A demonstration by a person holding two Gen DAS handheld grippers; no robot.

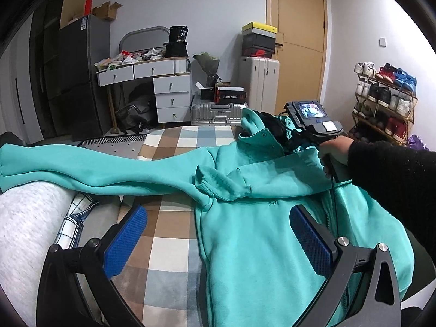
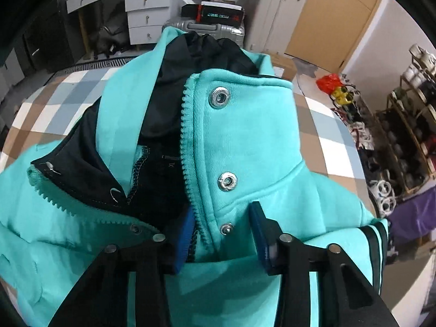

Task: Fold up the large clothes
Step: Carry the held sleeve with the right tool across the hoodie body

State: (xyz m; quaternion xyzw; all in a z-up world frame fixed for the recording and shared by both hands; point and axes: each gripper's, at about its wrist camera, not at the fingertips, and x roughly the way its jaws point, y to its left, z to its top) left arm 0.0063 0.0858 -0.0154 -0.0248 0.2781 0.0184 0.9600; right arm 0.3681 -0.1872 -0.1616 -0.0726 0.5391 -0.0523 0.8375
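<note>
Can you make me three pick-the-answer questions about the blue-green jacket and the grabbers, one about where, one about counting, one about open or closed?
1. Where does the jacket lie?
A. on the checked bed cover
B. on the shoe rack
C. on the grey desk

2. How many silver snaps show on the collar flap in the right wrist view?
A. one
B. three
C. six

3. How is the left gripper?
A. shut on a sleeve
B. open, holding nothing
C. shut on the zipper

Answers:
1. A, checks show beside it.
2. B, three snaps run down the flap.
3. B, its blue pads stand wide apart above the jacket.
</note>
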